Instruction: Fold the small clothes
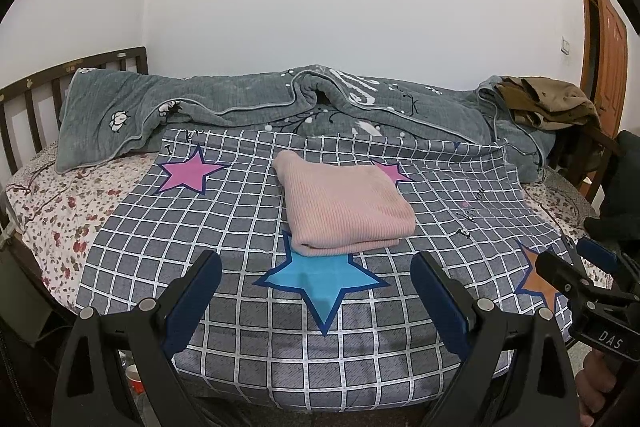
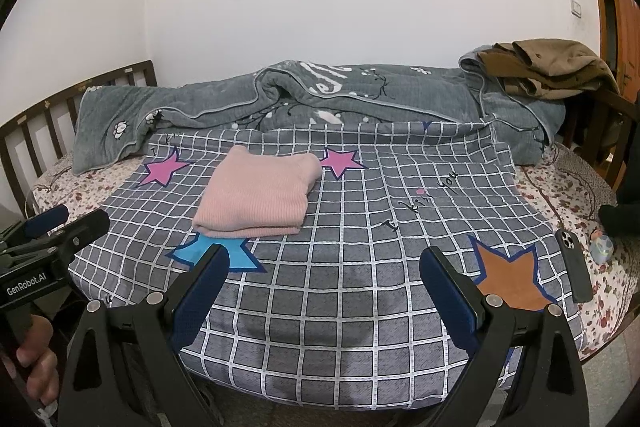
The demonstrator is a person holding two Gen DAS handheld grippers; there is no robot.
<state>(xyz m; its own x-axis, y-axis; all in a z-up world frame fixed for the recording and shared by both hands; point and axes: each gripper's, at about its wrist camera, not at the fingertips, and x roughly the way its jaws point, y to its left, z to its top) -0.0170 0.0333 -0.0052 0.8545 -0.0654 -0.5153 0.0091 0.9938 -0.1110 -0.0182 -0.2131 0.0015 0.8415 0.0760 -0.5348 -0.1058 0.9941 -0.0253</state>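
Both my left gripper and right gripper gape empty near the folded pink sweater on the bed.

Left gripper wide open, both blue-padded fingers spread apart, nothing between them, held level and pointing forward. Right gripper same: jaws wide open, blue pads facing each other, empty. The two are side by side at about equal height, each showing at the edge of the other's view. Bare left hand wrapped round the left handle; fingers of the right hand partly visible on the right handle.
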